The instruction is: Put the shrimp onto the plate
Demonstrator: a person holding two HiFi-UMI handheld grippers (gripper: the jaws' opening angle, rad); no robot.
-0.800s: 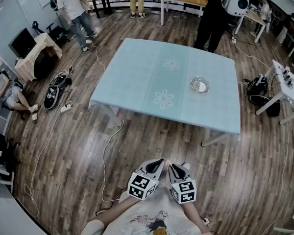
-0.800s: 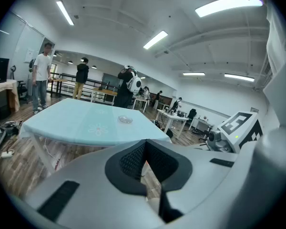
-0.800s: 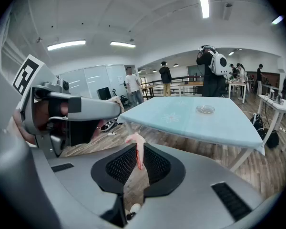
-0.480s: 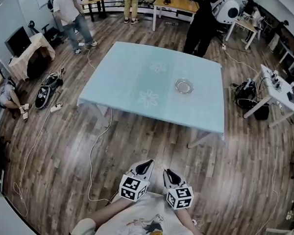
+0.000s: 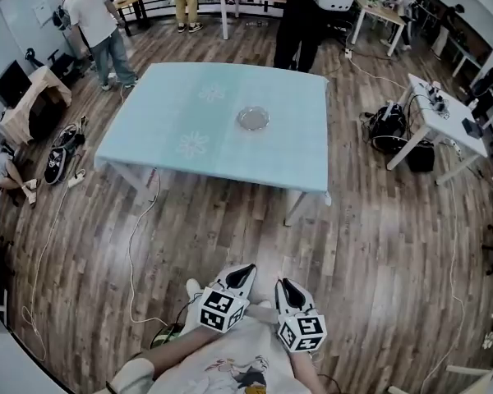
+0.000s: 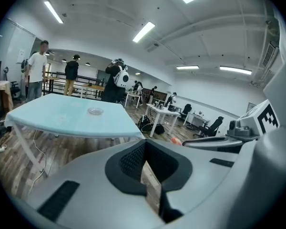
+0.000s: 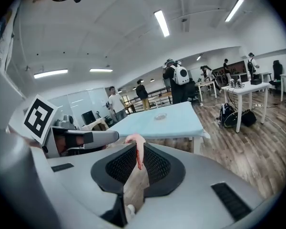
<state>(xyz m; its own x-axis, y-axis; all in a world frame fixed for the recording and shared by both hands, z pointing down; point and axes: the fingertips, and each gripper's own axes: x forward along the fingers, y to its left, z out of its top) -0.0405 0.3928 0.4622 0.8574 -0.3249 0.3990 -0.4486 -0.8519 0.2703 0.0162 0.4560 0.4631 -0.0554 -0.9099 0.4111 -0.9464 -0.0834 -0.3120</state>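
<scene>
A person is standing on a wooden floor (image 5: 378,245), well apart from a light blue bench (image 5: 172,113) on the far side, and is holding both claws close to the body. The right claw (image 7: 138,152) is pinching a small pink shrimp (image 7: 135,140) between its closed jaws, with the curled top poking out above the tips. The left claw (image 6: 145,152) is gripping nothing, its jaws resting together. A small shiny plate (image 5: 253,119) is sitting alone on the bench, a little right of its middle.

The step in hand is probably the carry to the bench. Doing it well is likely calling for steady, even pressure on the soft shrimp, a level claw, and care around the white cable (image 5: 131,269) lying on the floor to the left. The jaws should part only once the shrimp is hanging just above the plate.

The claw pads are hiding the lower part of the shrimp. The plate is too small to show whether it is bare.
</scene>
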